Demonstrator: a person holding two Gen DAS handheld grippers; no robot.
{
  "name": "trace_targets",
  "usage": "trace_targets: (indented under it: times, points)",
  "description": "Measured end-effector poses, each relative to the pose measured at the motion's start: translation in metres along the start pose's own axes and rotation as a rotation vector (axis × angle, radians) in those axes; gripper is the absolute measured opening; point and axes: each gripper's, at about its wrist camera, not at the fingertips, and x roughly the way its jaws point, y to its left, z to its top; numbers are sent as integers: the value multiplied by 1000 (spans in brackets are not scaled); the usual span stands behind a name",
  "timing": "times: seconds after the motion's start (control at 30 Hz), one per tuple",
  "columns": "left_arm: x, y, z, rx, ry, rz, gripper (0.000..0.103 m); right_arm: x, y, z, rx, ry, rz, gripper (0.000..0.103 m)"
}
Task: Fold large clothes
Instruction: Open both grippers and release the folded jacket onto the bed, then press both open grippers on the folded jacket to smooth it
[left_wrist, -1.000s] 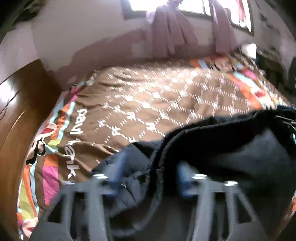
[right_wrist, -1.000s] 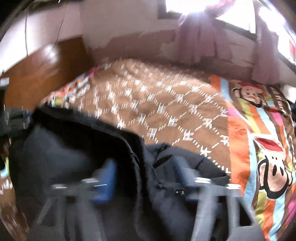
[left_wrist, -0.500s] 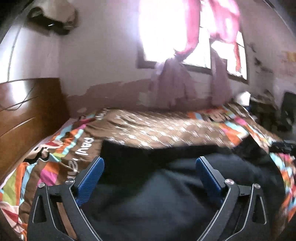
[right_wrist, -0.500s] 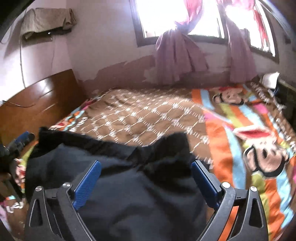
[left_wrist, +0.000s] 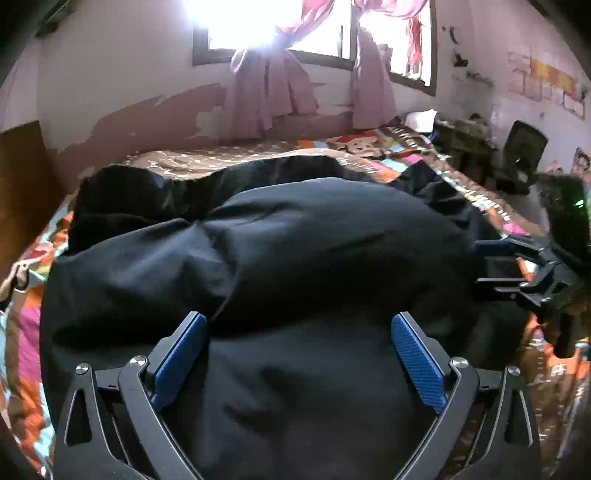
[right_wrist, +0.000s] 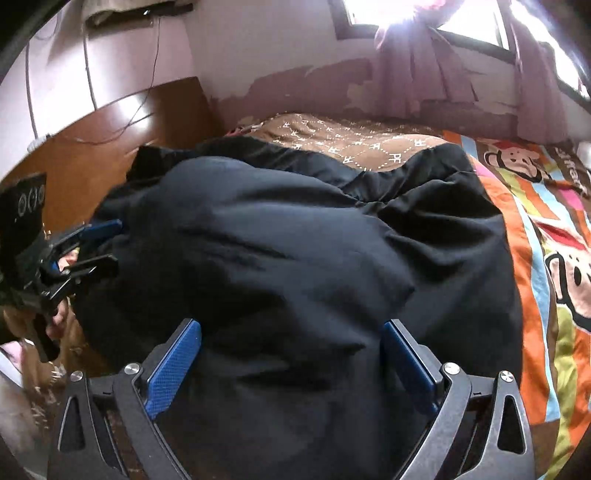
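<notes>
A large black padded jacket (left_wrist: 314, 240) lies puffed up in a heap across the bed, also filling the right wrist view (right_wrist: 295, 240). My left gripper (left_wrist: 295, 332) hovers over its near edge, open wide, with cloth below the blue pads (left_wrist: 181, 350) but nothing pinched. My right gripper (right_wrist: 291, 332) stands equally wide over the same garment, open and holding nothing. Each gripper shows in the other's view: the right gripper (left_wrist: 484, 262) at the jacket's right side, the left gripper (right_wrist: 107, 243) at its left side.
The bed carries a brown patterned quilt (right_wrist: 351, 140) and a bright striped cartoon monkey sheet (right_wrist: 554, 258). A wooden headboard (right_wrist: 110, 147) stands to the left. Pink curtains (left_wrist: 269, 96) hang under the window on the far wall. Cluttered furniture (left_wrist: 517, 155) lines the right.
Both grippers let go of the jacket, opened wide and drew back toward the near edge. The jacket dropped onto the bed in a folded heap.
</notes>
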Motion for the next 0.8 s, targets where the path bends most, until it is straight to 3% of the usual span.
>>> trace_targets:
  times: [0.2,0.4,0.8]
  points:
    - [23,14,17,-85,-5,-23,98,19,0,15,4,-22,-56,101]
    - [44,25,40,-88,32,51,98,42,-19,33,70,24,-88,102]
    - [63,47,44,-140,61,139,99,86,-56,63,98,102,-119,103]
